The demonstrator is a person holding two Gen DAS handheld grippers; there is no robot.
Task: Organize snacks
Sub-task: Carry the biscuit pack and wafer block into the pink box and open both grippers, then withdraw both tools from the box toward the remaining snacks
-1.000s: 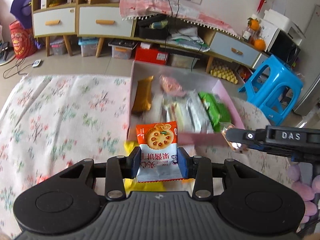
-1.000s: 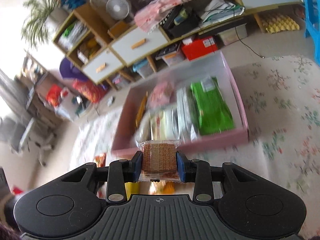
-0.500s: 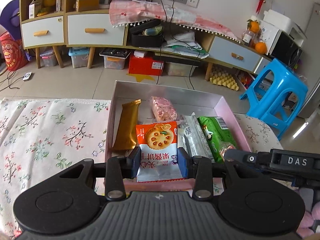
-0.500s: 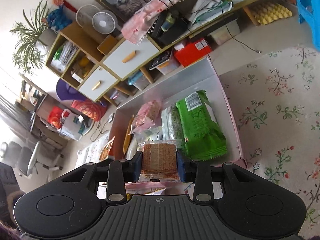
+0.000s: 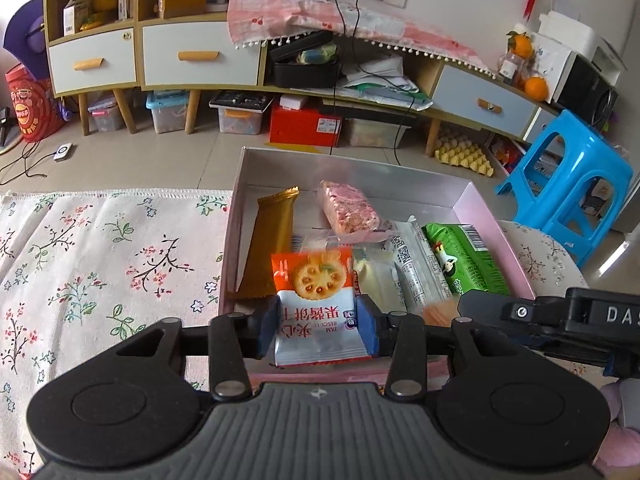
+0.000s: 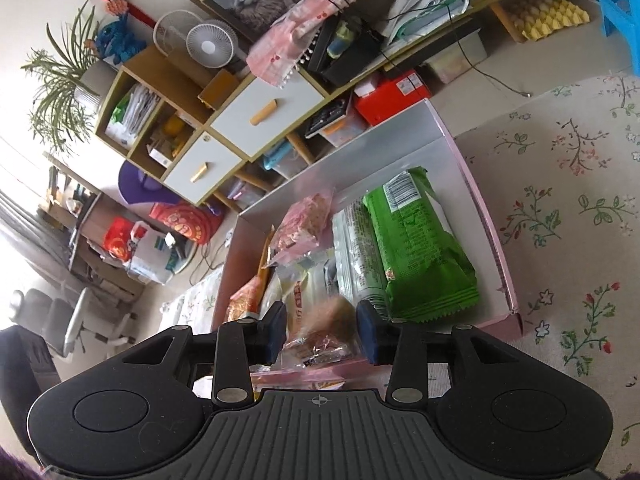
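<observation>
My left gripper (image 5: 318,330) is shut on an orange-and-white biscuit packet (image 5: 314,300), held over the near edge of the pink box (image 5: 484,212). The box holds a gold bar (image 5: 270,242), a pink nougat pack (image 5: 350,212), white packets and a green packet (image 5: 464,262). My right gripper (image 6: 322,334) has its jaws spread apart over the box's near end. The brown cracker packet (image 6: 322,338) is blurred and tilted between them, loose from the pads. The green packet (image 6: 416,242) lies just beyond. The right gripper's body shows in the left wrist view (image 5: 560,320).
The box sits on a floral tablecloth (image 5: 100,264). A blue stool (image 5: 568,192) stands at the right beyond the table. Cabinets and storage bins line the far wall (image 5: 180,52). Pink plush objects (image 5: 624,420) lie at the near right.
Both grippers have moved forward over the box. The right gripper has opened and the cracker packet is dropping out of it. The left still holds its biscuit packet.
</observation>
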